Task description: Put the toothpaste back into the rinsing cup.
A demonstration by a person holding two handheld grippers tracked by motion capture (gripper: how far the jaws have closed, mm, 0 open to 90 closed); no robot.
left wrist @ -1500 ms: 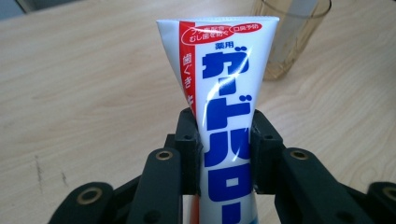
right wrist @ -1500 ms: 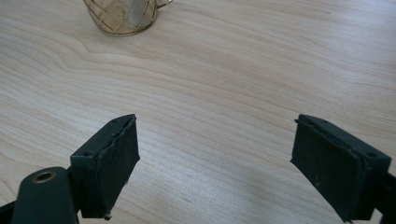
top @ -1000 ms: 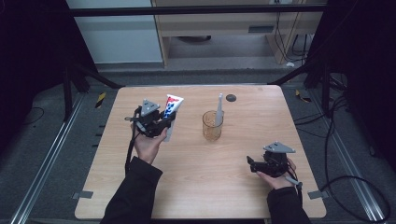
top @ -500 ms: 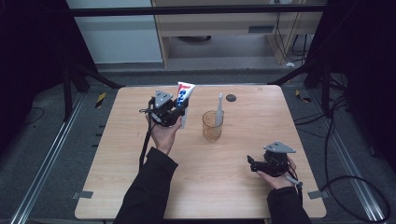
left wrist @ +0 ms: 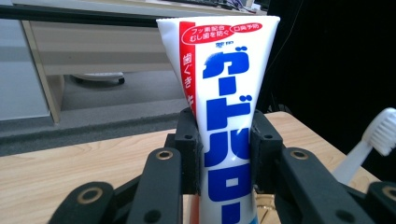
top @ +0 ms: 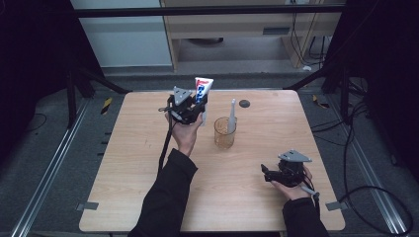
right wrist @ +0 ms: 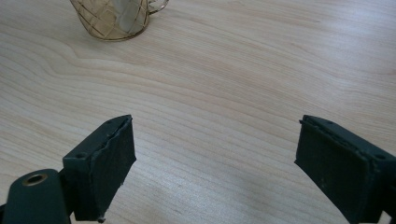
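While the left tongs [top: 197, 109] clamp a toothpaste tube [top: 202, 93] between their flat black pads, the tube stands upright, its wide crimped end on top. It is a glossy white plastic tube, flaring from a rounder body to that flat seam, printed with bold blue characters and a red strip down one edge (the left gripper view shows the print sharply). Held above the table [top: 138, 163], the tube sits just left of the glass cup [top: 224, 133] and near its rim. That cup is amber-tinted and transparent, with a diamond pattern pressed into its wall and a small handle at its side. A white toothbrush [top: 231, 116] leans inside it, bristled head up. Beyond the cup lies a small dark round disc [top: 244, 103] on the pale, fine-grained wood. Nearer the person than the cup and to its right, the right tongs [top: 266, 174] rest low over the table, their matte, block-shaped pads standing wide apart with nothing between them.
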